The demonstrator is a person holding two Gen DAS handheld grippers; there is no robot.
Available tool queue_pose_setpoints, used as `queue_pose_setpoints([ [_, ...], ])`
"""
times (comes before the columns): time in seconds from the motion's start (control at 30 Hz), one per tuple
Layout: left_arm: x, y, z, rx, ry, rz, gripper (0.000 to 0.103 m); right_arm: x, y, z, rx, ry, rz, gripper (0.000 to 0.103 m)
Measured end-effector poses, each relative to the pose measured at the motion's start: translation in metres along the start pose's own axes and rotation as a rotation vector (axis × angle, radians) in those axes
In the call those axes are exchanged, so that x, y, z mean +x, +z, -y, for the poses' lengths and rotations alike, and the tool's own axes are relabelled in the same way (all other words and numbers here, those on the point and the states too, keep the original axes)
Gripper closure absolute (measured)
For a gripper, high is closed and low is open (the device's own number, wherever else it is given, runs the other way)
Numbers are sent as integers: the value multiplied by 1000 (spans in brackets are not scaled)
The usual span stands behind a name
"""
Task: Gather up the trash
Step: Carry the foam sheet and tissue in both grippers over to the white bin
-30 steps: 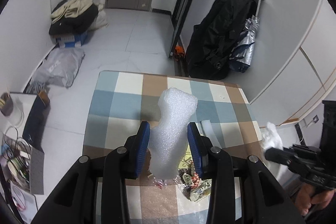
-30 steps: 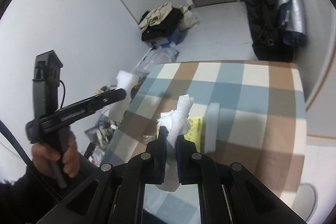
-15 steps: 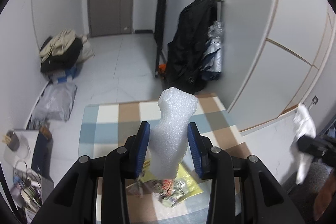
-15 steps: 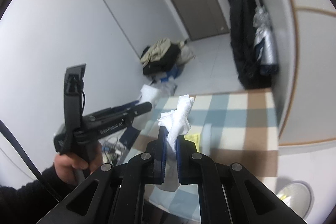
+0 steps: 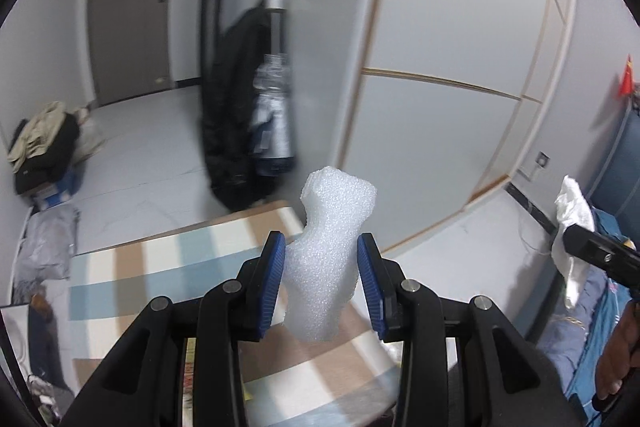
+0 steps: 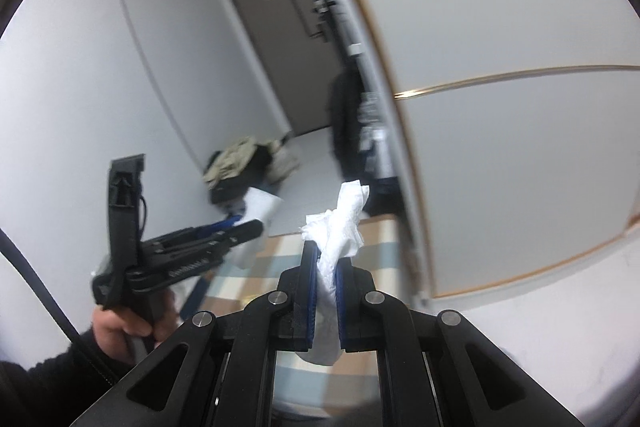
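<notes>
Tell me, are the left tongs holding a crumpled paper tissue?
No, the left tongs grip a white foam piece; the crumpled tissue is in the right tongs.

Your foam piece (image 5: 329, 259) hides the middle of the desk (image 5: 168, 267) behind it, and the left gripper's body covers the desk's near edge, so whatever lies there shows only as coloured slivers you cannot identify. The dark coat (image 5: 236, 107) on the wall is smeared by motion blur, as is the door (image 6: 288, 39) in the right wrist view. The crumpled tissue (image 6: 340, 227) disappears between the blue fingers (image 6: 310, 291), its lower end lost in shadow. Your left hand (image 6: 128, 327) is partly covered by the gripper handle, its sleeve cut off at the frame's edge.
</notes>
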State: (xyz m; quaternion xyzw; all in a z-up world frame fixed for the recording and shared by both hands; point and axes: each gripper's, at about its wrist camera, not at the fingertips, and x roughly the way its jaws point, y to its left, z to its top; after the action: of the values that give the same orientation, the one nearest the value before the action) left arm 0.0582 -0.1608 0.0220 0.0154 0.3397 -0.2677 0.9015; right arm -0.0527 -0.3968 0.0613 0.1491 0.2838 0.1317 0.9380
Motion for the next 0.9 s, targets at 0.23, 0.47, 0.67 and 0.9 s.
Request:
queue_pose_setpoints([
  [0.23,27,8,46,66,-77,-44,71,-33,-12,73,53,-154,-12,95],
  [0.47,75,1,78,53,-190,-190,71,-24,-46,141,171,-264,-108,95],
  [0.67,111,-14,103,62,-266,-309,71,11,-81,196,307,-275,-191,95],
  [0.9,150,-38,113,25,-301,-456,71,61,-133,245,449,-238,-317,95],
])
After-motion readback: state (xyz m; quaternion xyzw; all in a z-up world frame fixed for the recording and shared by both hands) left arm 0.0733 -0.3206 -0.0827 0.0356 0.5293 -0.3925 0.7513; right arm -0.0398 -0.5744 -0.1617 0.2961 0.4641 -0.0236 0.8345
